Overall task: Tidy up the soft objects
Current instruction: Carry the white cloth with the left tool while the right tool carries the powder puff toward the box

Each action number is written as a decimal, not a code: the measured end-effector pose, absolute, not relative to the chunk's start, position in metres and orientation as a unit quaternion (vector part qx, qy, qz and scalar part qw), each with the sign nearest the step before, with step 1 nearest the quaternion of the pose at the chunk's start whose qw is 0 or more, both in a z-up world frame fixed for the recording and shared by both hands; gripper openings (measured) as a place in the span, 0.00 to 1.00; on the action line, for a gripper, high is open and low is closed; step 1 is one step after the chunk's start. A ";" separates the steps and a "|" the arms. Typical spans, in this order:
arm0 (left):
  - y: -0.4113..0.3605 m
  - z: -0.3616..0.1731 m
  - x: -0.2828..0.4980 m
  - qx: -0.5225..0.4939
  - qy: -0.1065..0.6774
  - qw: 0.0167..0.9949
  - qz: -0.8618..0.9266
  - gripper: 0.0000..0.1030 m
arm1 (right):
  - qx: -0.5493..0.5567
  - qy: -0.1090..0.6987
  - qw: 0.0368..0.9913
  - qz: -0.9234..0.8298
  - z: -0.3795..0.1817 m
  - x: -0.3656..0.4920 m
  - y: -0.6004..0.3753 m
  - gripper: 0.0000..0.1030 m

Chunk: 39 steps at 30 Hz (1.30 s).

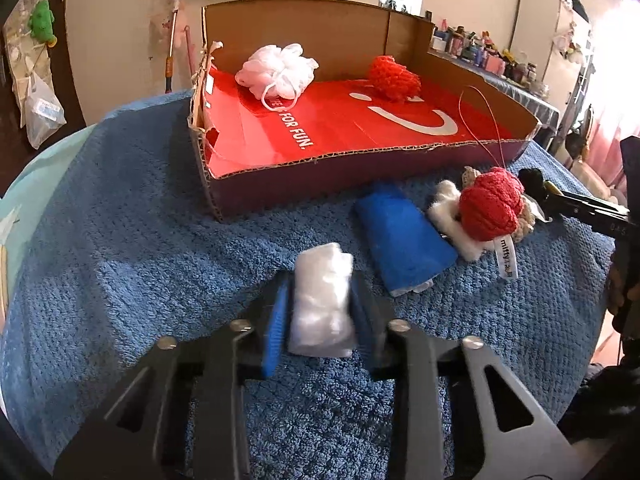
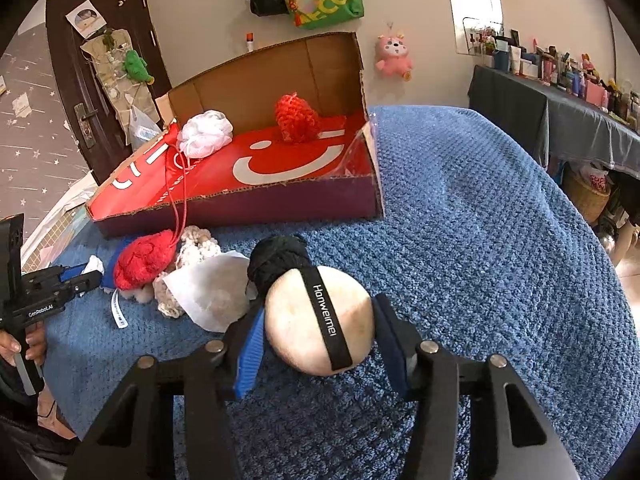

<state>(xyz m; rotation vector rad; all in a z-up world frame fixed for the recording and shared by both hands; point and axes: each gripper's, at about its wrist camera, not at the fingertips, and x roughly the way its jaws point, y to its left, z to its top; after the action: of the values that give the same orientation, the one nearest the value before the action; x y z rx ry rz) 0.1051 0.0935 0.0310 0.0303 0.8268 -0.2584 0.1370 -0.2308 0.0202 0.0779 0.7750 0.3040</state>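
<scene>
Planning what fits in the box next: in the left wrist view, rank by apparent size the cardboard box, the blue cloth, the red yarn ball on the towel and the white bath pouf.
1. cardboard box
2. blue cloth
3. white bath pouf and red yarn ball: look alike; the pouf sits farther away, so unranked.

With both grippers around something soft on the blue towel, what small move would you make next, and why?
Probably lift both a little. The left gripper is shut on the white plastic-wrapped bundle, and the right gripper brackets the beige powder puff, both low over the blue towel. The cardboard box ahead already holds a white loofah.
</scene>
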 end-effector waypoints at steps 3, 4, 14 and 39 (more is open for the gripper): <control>0.091 0.032 0.103 0.020 0.399 0.908 -0.125 0.22 | 0.038 0.374 0.915 0.144 0.022 0.136 -0.233 0.52; 0.091 0.032 0.103 0.020 0.399 0.908 -0.126 0.22 | 0.038 0.372 0.916 0.143 0.024 0.135 -0.233 0.52; 0.081 0.064 0.104 0.026 0.366 0.917 -0.155 0.22 | 0.027 0.338 0.928 0.153 0.053 0.133 -0.226 0.52; 0.051 0.061 0.244 0.105 0.438 0.884 -0.125 0.22 | -0.180 0.428 0.877 0.126 0.052 0.281 -0.131 0.52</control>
<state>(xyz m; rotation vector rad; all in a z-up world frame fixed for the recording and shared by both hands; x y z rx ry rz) 0.2437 0.0512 0.0609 0.2188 0.9105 -0.2593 0.2805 -0.1310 0.0516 -0.3761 0.8929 0.2621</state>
